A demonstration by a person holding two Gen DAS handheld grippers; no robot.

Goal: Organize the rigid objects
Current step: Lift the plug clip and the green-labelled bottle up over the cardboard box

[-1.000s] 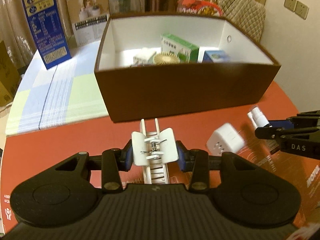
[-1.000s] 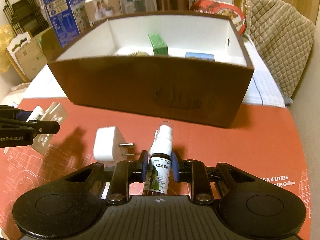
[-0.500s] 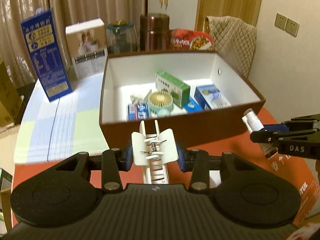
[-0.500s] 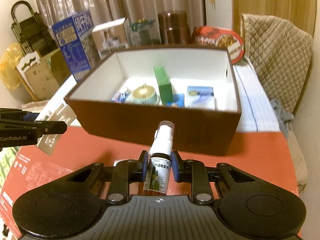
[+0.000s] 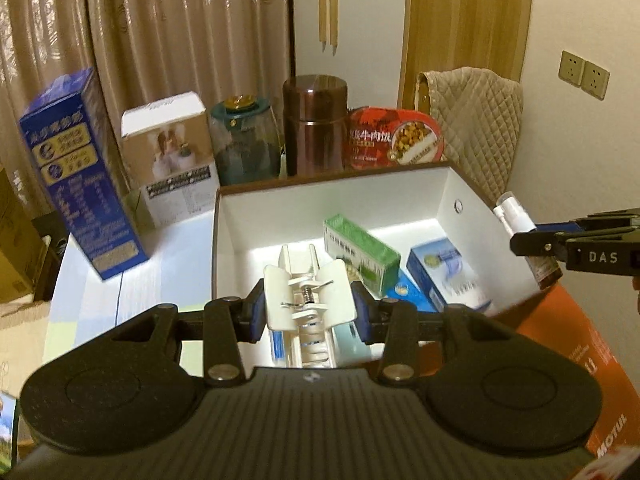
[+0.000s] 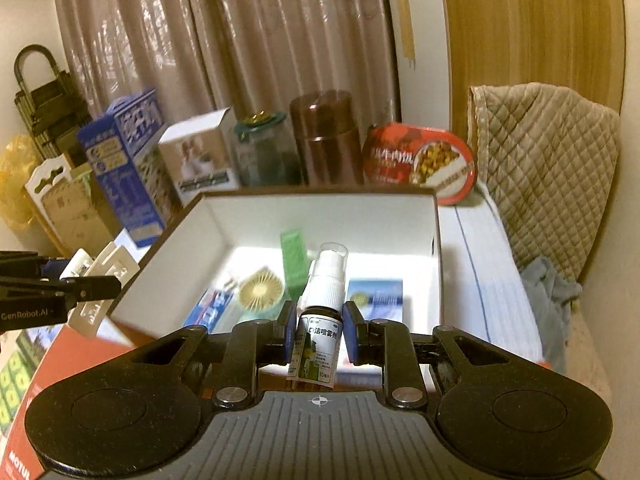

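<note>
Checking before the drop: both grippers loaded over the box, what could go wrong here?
1. The box floor is crowded; the spray bottle in the right gripper may land on the green carton.
2. The white clip in the left gripper could tip onto the blue carton.

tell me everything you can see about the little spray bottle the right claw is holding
The small brown spray bottle has a white ribbed pump neck, a clear plastic cap and a white and green label with printed characters. It stands upright, tilted slightly, clamped at its body between the blue pads of the right claw, which is shut on it. It hangs in the air above the near edge of the brown white-lined open box. Nothing else touches it.
</note>
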